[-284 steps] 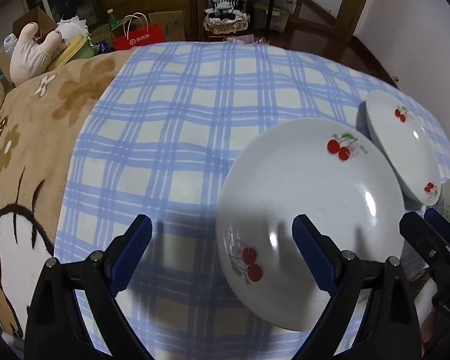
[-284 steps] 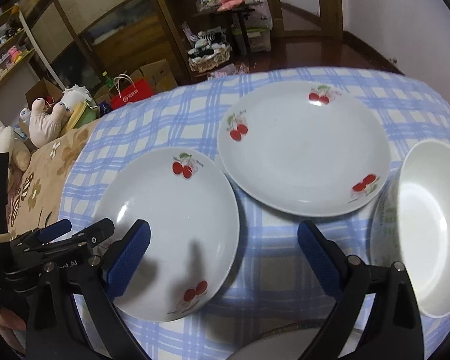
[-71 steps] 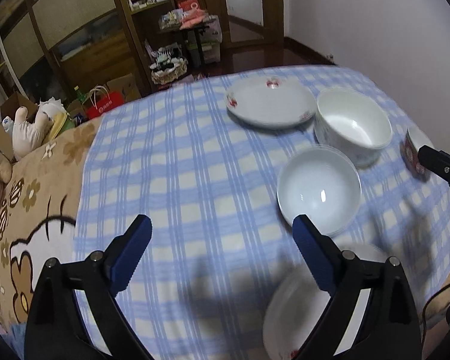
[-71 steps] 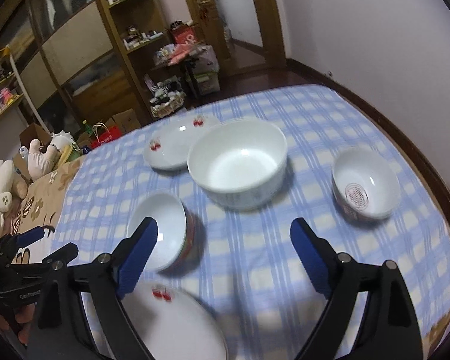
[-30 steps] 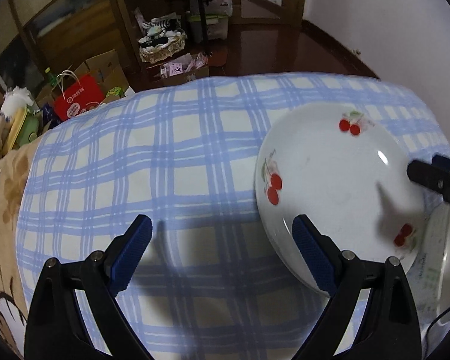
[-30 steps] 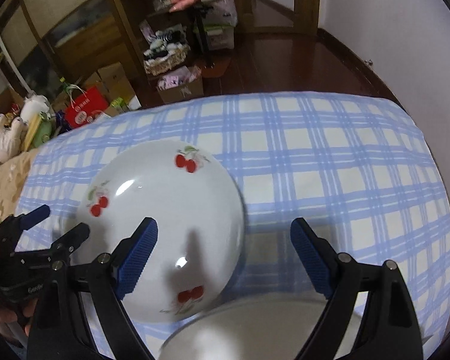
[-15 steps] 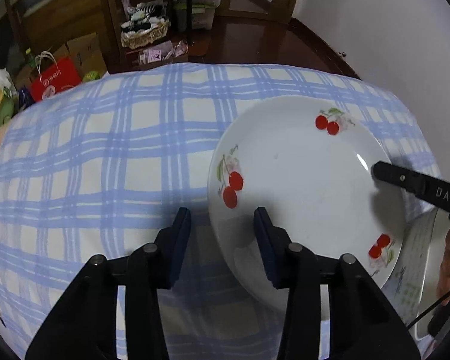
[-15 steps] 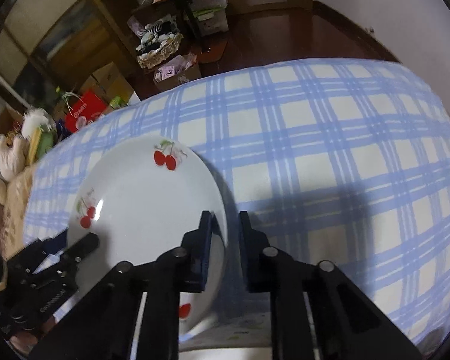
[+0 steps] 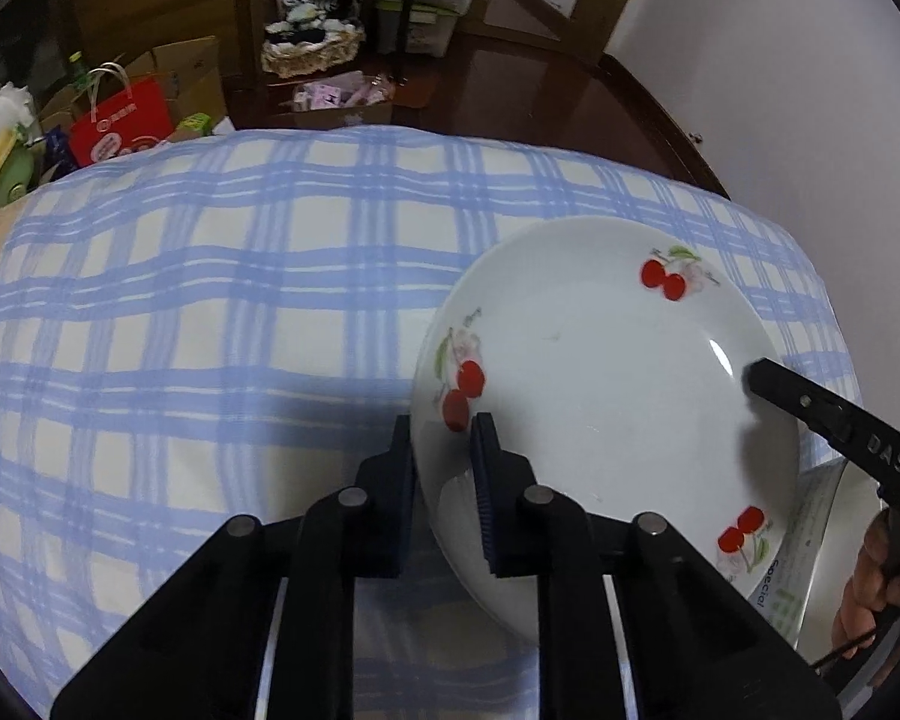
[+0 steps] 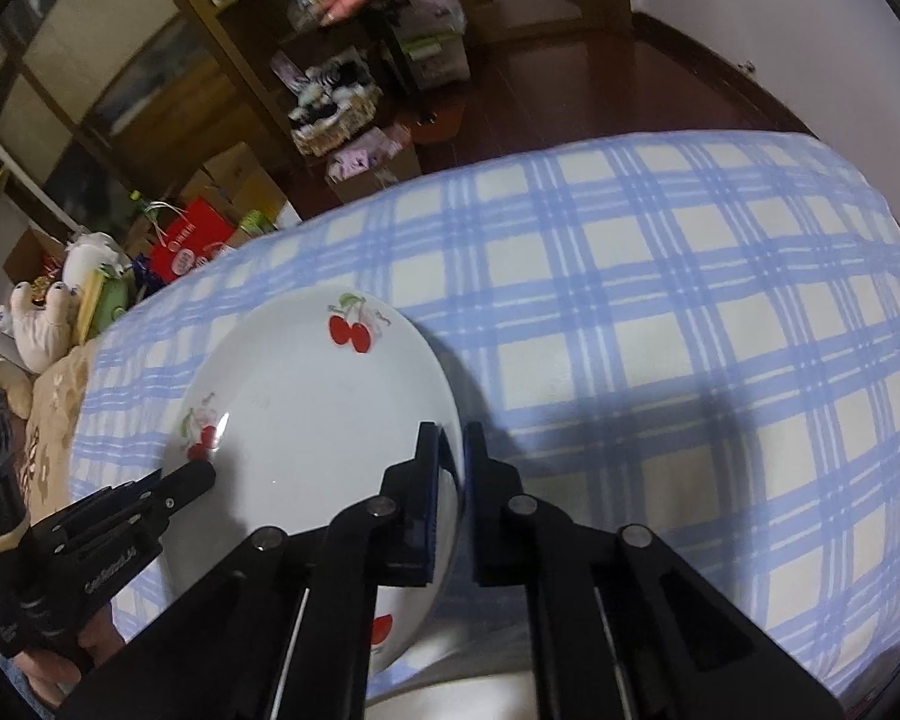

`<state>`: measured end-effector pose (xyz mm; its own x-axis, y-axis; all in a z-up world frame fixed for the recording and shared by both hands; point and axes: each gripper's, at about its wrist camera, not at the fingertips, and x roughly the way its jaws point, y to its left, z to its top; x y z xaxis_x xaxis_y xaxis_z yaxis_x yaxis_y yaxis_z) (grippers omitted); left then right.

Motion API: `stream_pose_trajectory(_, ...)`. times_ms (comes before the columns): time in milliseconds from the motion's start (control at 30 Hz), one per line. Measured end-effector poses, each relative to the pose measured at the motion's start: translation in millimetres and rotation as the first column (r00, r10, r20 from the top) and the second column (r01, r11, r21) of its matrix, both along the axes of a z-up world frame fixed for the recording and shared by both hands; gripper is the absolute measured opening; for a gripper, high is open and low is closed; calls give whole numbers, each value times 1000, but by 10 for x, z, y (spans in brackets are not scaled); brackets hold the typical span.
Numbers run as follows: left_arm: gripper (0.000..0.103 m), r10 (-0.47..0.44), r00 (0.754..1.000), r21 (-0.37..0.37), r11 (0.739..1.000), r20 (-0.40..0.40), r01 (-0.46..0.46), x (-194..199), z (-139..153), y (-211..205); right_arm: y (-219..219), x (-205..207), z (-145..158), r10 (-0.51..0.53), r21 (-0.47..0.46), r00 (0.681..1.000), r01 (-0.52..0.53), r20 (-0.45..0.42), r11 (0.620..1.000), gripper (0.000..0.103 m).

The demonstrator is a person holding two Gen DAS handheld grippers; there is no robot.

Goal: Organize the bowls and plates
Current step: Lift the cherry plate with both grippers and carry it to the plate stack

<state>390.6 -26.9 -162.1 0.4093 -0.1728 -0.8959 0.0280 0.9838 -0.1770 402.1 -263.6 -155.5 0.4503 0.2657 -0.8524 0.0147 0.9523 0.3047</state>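
We are finding the left hand-held gripper [image 9: 444, 456] pinching the left rim of the cherry plate [image 9: 600, 396], one blue pad under the rim and the other over the inner face, just beside a pair of printed cherries. We are finding the right hand-held gripper [image 10: 450, 468] pinching the opposite rim of the same plate in like manner; its finger is also showing at the right edge of the left wrist view, lying against the plate's inner face.

The cherry plate is being held between the two grippers above the blue checked cloth [image 9: 210, 312] that is covering the counter. We are noting that the plate is tilting and is casting a dark shadow on the cloth beneath it. Three cherry prints are showing on its white face.

A white bowl [image 9: 834, 546] with green lettering on its wall is sitting below the plate's lower right edge in the left wrist view; we cannot tell whether plate and bowl are touching. Part of the person's fingers is showing beside it.

Beyond the counter we are recording a red paper bag [image 9: 120, 120], cardboard boxes and a woven basket [image 9: 312, 54] on the dark wooden floor, and plush toys [image 10: 42, 318] at the left of the right wrist view.
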Motion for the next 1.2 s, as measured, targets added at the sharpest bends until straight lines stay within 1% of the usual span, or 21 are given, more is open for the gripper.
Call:
stream_pose_trajectory(133, 13, 16, 1000, -12, 1000, 14, -16, -41, 82, 130, 82, -41, 140, 6, 21, 1000, -7, 20, 1000, 7)
stream_pose_trajectory(233, 12, 21, 1000, -50, 999, 14, -20, -92, 122, 217, 124, -74, 208, 18, 22, 999, -18, 28, 1000, 7)
stream_pose_trajectory(433, 12, 12, 999, -59, 998, 45, -9, -282, 258, 306, 160, -249, 349, 36, 27, 999, -37, 40, 999, 6)
stream_pose_trajectory(567, 12, 4, 997, -65, 998, 71, 1, -432, 395, 306, 137, -404, 466, 33, 36, 998, -35, 50, 999, 6)
stream_pose_trajectory(700, 12, -16, 995, -48, 999, 103, 21, -609, 575, 268, 96, -573, 597, 19, 52, 998, -22, 60, 998, 6)
stream_pose_trajectory(767, 12, -30, 991, -45, 998, 127, 36, -716, 675, 261, 51, -672, 671, 6, 78, 998, -11, 67, 997, 6)
stream_pose_trajectory(900, 11, -25, 989, -70, 997, 146, 36, -907, 835, 273, 5, -855, 806, -3, 105, 997, -5, 75, 994, 6)
stream_pose_trajectory(1067, 11, -36, 984, -56, 997, 175, 46, -1137, 1007, 233, -14, -1155, 1010, 2, 96, 994, -13, 112, 995, 6)
stream_pose_trajectory(1200, 11, -40, 983, -74, 996, 182, 55, -1332, 1063, 220, -46, -1370, 1105, -12, 88, 993, 1, 121, 996, 6)
